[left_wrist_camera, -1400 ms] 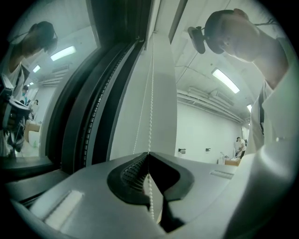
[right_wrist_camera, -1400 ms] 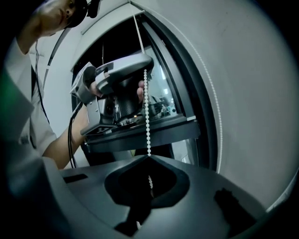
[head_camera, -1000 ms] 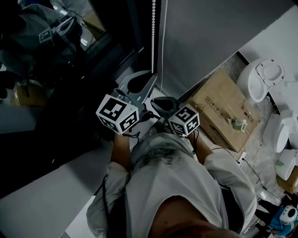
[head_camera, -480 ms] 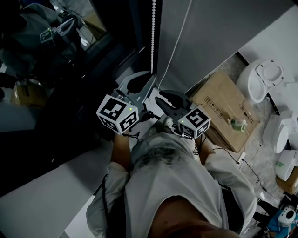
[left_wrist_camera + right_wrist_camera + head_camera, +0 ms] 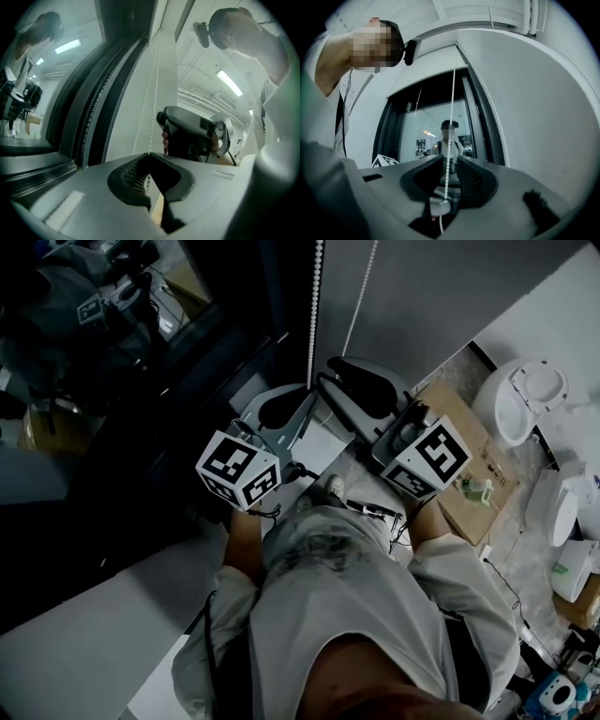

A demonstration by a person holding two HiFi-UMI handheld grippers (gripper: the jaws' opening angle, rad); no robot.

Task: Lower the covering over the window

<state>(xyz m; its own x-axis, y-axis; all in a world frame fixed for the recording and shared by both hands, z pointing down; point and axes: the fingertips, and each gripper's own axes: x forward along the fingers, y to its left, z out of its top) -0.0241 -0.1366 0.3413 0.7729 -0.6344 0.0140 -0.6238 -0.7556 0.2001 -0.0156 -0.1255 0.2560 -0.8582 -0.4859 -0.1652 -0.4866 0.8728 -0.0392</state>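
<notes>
Though unclear from overhead, left hand-held gripper [image 5: 149, 154] clamped on bead cord [image 5: 152, 127], right hand-held gripper [image 5: 449, 161] agape.

Dark window glass [image 5: 103, 409] at upper left; cardboard box [image 5: 492, 465] and white toilet bowls [image 5: 520, 399] on speckled floor [image 5: 511, 549] at right.

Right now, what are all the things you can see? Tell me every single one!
bead chain: one loop, white, hanging by the blind's edge
blind: one, grey, hanging beside the window
window: one, dark glass, at left
cardboard box: one, brown, on the floor at right
bottle: one, green and white, on the cardboard box
toilet bowls: at least two, white, on the floor at far right
left gripper: one, grey, shut on the bead chain
right gripper: one, grey, jaws apart with the bead chain between them
</notes>
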